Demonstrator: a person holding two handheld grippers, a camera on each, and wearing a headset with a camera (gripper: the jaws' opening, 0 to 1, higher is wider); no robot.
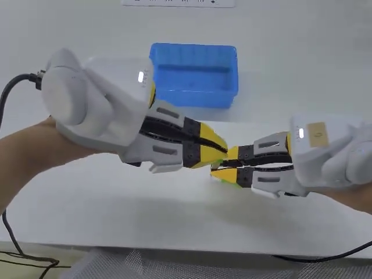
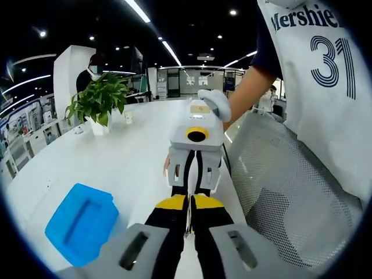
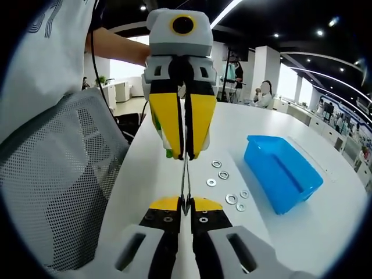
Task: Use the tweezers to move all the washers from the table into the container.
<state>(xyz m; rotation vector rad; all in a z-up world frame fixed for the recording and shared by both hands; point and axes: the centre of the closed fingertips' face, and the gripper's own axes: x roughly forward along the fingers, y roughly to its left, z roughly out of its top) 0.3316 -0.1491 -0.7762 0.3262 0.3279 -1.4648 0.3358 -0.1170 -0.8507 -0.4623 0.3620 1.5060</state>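
Thin metal tweezers [image 3: 185, 180] span the gap between my two grippers, which meet tip to tip above the white table [image 1: 116, 197]. My right gripper [image 3: 185, 204] is shut on one end and my left gripper [image 3: 186, 156] is shut on the other. In the head view the left gripper [image 1: 221, 152] reaches in from the left and the right gripper [image 1: 216, 168] from the right. Several washers [image 3: 223, 174] lie loose on the table beside the blue container [image 3: 282, 171]. That container [image 1: 195, 75] stands just behind the grippers. A small green bit shows under the jaw tips.
The table's front edge [image 1: 174, 249] runs close below the grippers, with a mesh chair [image 3: 70, 192] beside it. A potted plant [image 2: 99, 102] stands far down the long table. A black cable [image 1: 9, 104] trails from the left gripper.
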